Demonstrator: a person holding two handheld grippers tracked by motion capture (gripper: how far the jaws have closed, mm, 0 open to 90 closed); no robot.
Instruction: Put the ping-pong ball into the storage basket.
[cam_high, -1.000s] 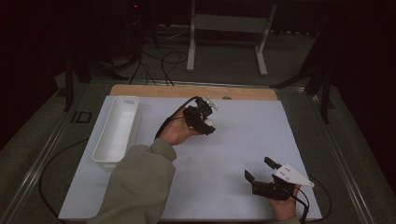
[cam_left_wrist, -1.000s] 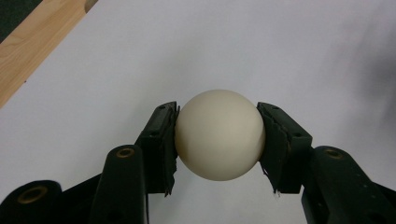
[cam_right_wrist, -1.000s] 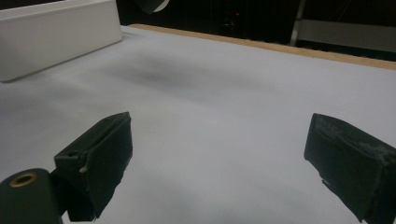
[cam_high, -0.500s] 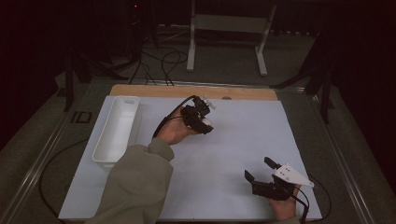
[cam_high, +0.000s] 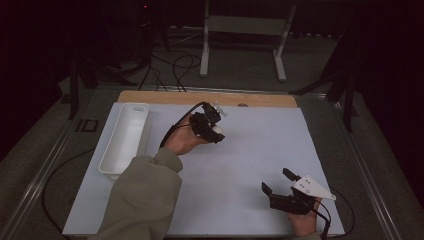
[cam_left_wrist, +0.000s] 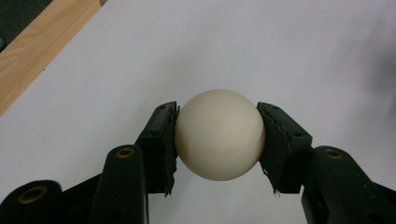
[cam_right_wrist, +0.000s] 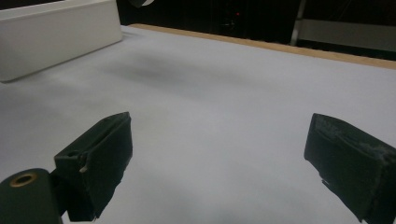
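A cream white ball (cam_left_wrist: 218, 134) is clamped between the two black jaws of my left gripper (cam_left_wrist: 217, 140), whose pads press on both its sides. From above, that left gripper (cam_high: 214, 131) hangs over the middle back of the white mat with the ball (cam_high: 218, 131) at its tip. My right gripper (cam_high: 276, 183) rests near the mat's front right corner, its jaws wide apart with nothing between them. In the right gripper view the right gripper (cam_right_wrist: 219, 154) faces bare white mat.
A long white tray (cam_high: 125, 137) lies along the mat's left side, also seen as the white tray (cam_right_wrist: 56, 32) at top left of the right gripper view. A wooden strip (cam_high: 205, 97) borders the mat's far edge. Cables and a metal stand lie beyond the table.
The left gripper with the ball has shifted slightly toward the left and back. The right gripper has stayed put.
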